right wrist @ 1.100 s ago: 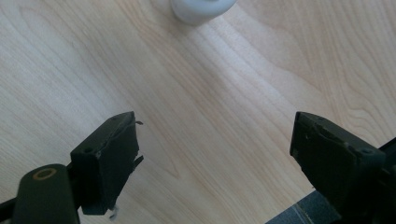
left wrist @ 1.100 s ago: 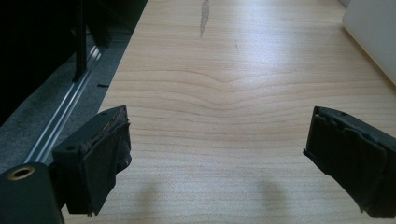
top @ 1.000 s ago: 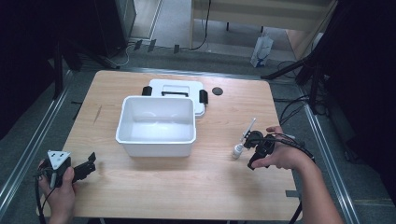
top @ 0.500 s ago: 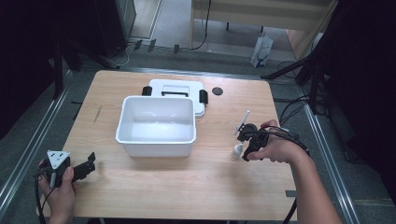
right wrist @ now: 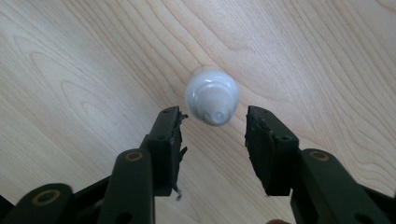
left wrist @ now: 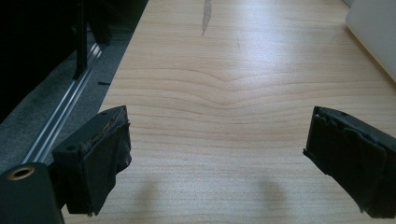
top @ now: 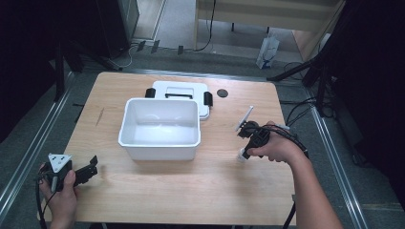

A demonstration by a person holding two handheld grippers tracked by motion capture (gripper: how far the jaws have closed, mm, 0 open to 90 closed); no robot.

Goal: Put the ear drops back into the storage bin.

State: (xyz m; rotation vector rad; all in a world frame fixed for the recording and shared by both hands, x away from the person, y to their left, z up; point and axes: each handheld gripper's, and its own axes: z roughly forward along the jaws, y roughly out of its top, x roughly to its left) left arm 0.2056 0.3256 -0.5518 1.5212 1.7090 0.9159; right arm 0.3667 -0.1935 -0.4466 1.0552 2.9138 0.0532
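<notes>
My right tool (right wrist: 212,128) has just been closing, its pads not yet pressing the white tube (right wrist: 212,97), whose cap end points up between them. The tube lies on the table (top: 157,195) right of the white bin (top: 160,143), its long axis running away from me. My left tool (left wrist: 217,154) rests open, well apart.

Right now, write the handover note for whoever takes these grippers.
Left gripper: open, nothing between its jaws, at the near left corner of the table.
Right gripper: open. Its jaws have just been closing around the cap end of the white tube, and the pads are not yet touching it.
White bin: mid-table, nothing inside. Its lid lies behind it.
Done: right gripper lined up on the tube.
Left: finish the grip and lift. The tube probably goes in the bin.
</notes>
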